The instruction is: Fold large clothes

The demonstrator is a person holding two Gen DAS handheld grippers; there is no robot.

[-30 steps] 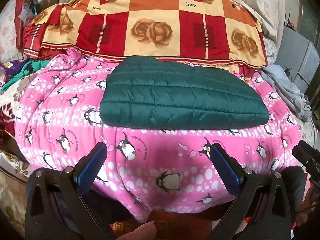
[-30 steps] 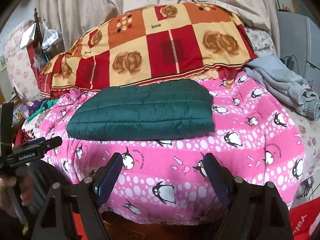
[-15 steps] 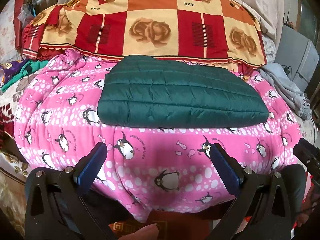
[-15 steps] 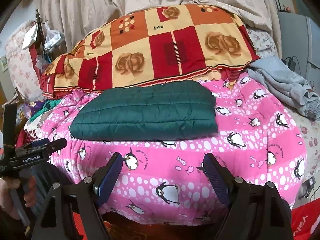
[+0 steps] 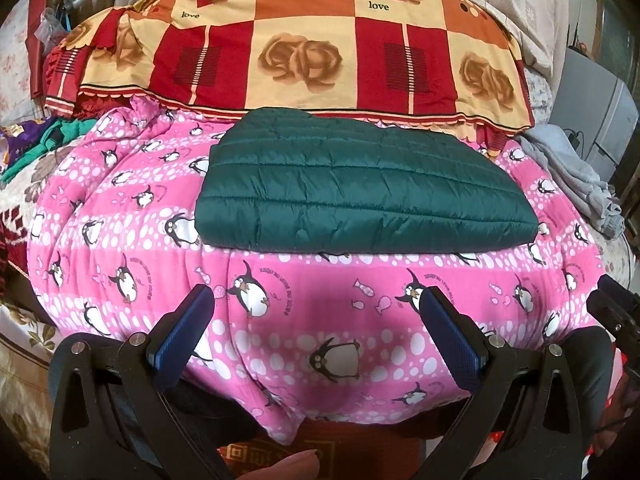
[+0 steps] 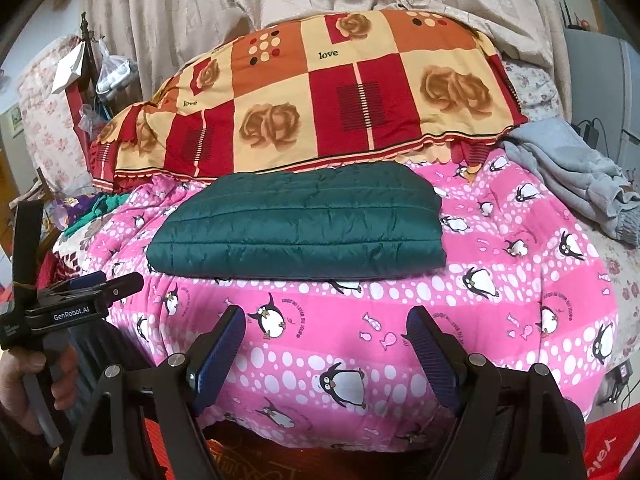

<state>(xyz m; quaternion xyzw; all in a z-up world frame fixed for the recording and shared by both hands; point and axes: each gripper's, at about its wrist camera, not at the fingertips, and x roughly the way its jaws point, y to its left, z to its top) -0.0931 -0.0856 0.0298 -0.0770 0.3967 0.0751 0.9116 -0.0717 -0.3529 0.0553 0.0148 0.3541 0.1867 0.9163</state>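
Note:
A dark green quilted jacket [image 5: 360, 188] [image 6: 300, 224] lies folded into a flat rectangle on a pink penguin-print blanket [image 5: 132, 240] [image 6: 520, 292]. My left gripper [image 5: 316, 300] hangs open in front of the blanket's near edge, well short of the jacket, nothing between its blue pads. My right gripper [image 6: 324, 320] is open too, over the blanket's front, with nothing held. In the right wrist view the left gripper [image 6: 104, 284] shows from the side at the far left, held by a hand [image 6: 24, 392].
A red and yellow rose-print quilt [image 5: 304, 44] [image 6: 340, 96] is piled behind the jacket. Grey clothing [image 5: 576, 176] [image 6: 576, 168] lies at the right edge. Green and purple cloth [image 5: 44, 140] sits at the left. A grey cabinet [image 5: 600, 108] stands far right.
The views have shifted only slightly; the jacket sits a little lower in the right wrist view. Both grippers stay open and the jacket has not moved.

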